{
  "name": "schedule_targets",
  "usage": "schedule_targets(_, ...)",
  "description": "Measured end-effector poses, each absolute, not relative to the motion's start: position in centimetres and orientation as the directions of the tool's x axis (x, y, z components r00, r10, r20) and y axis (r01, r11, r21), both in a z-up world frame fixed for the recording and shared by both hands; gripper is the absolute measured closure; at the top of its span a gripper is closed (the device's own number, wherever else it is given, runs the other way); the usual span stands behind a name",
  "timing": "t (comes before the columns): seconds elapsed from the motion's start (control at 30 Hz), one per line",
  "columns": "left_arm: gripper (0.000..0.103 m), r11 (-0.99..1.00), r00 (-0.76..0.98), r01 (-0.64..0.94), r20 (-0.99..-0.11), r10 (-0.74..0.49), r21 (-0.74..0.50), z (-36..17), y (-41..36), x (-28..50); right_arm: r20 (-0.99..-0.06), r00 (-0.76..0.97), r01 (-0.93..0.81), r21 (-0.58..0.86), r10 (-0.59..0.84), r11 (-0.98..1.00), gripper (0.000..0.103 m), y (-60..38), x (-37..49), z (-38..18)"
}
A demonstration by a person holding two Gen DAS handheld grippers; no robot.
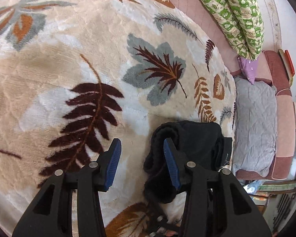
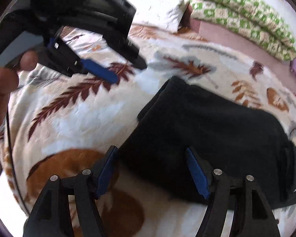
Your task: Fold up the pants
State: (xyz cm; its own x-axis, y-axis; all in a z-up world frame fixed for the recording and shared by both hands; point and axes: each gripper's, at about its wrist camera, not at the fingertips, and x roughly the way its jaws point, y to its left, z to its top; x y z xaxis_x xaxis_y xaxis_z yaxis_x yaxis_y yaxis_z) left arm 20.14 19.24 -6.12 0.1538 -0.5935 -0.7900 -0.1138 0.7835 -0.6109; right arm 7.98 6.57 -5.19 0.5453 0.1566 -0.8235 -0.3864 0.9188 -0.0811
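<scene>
While both tools hang above the bed with nothing in them, the fold looks, by my judgement, close to done. Furthest left in the right wrist view, the person's bare hand [image 2: 2, 90] grips the handle of the left gripper [image 2: 126, 73], whose jaws stand apart over the leaf-patterned blanket [image 2: 73, 122]; in its own view the left gripper [image 1: 142, 156] has bare blanket between its blue pads, with only the right-hand finger passing in front of the bundle's edge, and I cannot tell whether it touches. Moving rightward, the black pants [image 2: 217, 134] lie in a compact, layered rectangle flat on the blanket, probably set there so the soft pile keeps the stack from sliding. The right gripper [image 2: 152, 169] hovers at the near edge of the pants, its jaws spread wide and gripping nothing, placed as if to press or square that edge. Open blanket stretches to the left and beyond the pants, giving ample room. To the right the room narrows: a grey pillow [image 1: 254, 122] and the green-checked quilt [image 1: 238, 17] sit along the bed's far side.
</scene>
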Motion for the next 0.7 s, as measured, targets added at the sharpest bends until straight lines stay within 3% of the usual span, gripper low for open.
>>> schedule_targets(0.03, 0.06, 0.774, 0.137, -0.109, -0.78, -0.61, -0.624, -6.5, 18.9, 20.3, -0.818, 0.549, -0.381, -0.064, 0.169, 0.922, 0.048, 6.3, 8.3, -5.2)
schedule_targets(0.1, 0.06, 0.758, 0.113, -0.103, -0.764, -0.635, -0.645, -6.9, 18.5, 20.5, -0.817, 0.532, -0.362, 0.019, 0.224, 0.932, 0.075, 5.0, 9.1, -5.0)
schedule_targets(0.17, 0.058, 0.725, 0.087, -0.101, -0.732, -0.676, -0.681, -7.4, 18.0, 20.6, -0.811, 0.528, -0.352, 0.061, 0.252, 0.934, 0.079, 3.9, 9.2, -4.4)
schedule_targets(0.23, 0.052, 0.693, 0.068, -0.117, -0.702, -0.709, -0.711, -8.1, 17.5, 20.8, -0.803, 0.534, -0.353, 0.072, 0.264, 0.933, 0.081, 3.5, 9.0, -4.0)
schedule_targets(0.5, 0.045, 0.562, 0.032, -0.161, -0.573, -0.819, -0.812, -9.7, 16.5, 21.1, -0.8, 0.521, -0.348, 0.119, 0.297, 0.93, 0.08, 3.3, 8.8, -3.9)
schedule_targets(0.7, 0.039, 0.469, 0.03, -0.13, -0.476, -0.879, -0.873, -9.4, 17.5, 20.9, -0.799, 0.505, -0.342, 0.162, 0.326, 0.926, 0.072, 2.9, 8.9, -4.2)
